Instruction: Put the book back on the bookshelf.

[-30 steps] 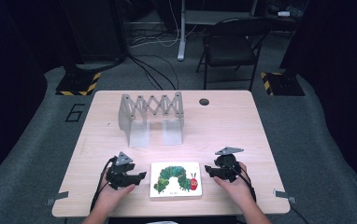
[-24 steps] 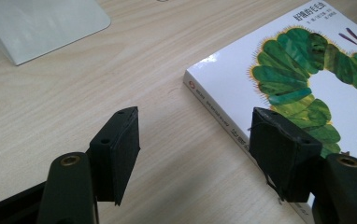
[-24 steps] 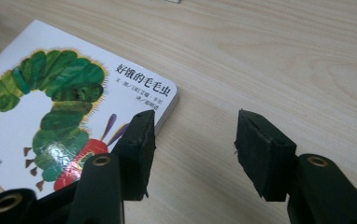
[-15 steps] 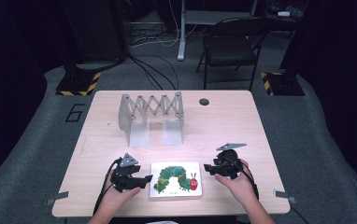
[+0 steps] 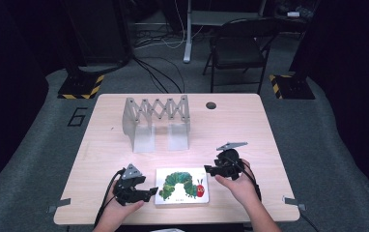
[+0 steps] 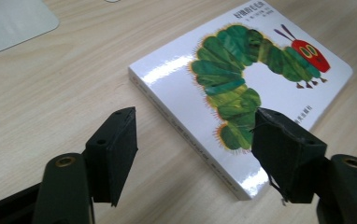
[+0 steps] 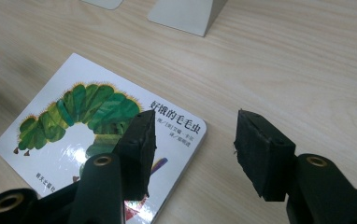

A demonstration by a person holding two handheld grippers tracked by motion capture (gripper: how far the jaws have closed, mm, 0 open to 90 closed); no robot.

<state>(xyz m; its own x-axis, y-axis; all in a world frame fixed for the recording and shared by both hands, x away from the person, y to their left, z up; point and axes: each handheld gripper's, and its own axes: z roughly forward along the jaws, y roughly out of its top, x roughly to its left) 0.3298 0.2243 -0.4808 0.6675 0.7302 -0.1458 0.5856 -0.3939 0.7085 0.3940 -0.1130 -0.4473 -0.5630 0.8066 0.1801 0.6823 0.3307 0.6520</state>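
Two grippers on a light wood table (image 5: 250,121), one per hand, flanking a white board book (image 5: 182,185) w/ green caterpillar on cover. Book lies flat near the table's front edge, about centre, cover up.

Left gripper (image 5: 149,193) sits just beside book's left edge in high view, jaws pointing toward it. Left gripper view: jaws wide apart, nothing between them; book's near corner and spine edge sit in the gap ahead, one jaw over bare table, other overlapping the cover in the pic. Can't tell if it touches the book.

Right gripper (image 5: 210,170) is at book's upper right corner, held by right hand (image 5: 240,186). Right gripper view: jaws spread wide, nothing gripped; left-side jaw overlaps the cover near the printed title, other jaw over bare wood. Contact w/ book unclear.

Grey accordion-style rack (image 5: 157,121) stands upright mid-table, well behind the book, two flat feet on the wood. Small dark round hole (image 5: 211,105) near table's far edge. Folding chair (image 5: 238,48) on floor beyond the table.
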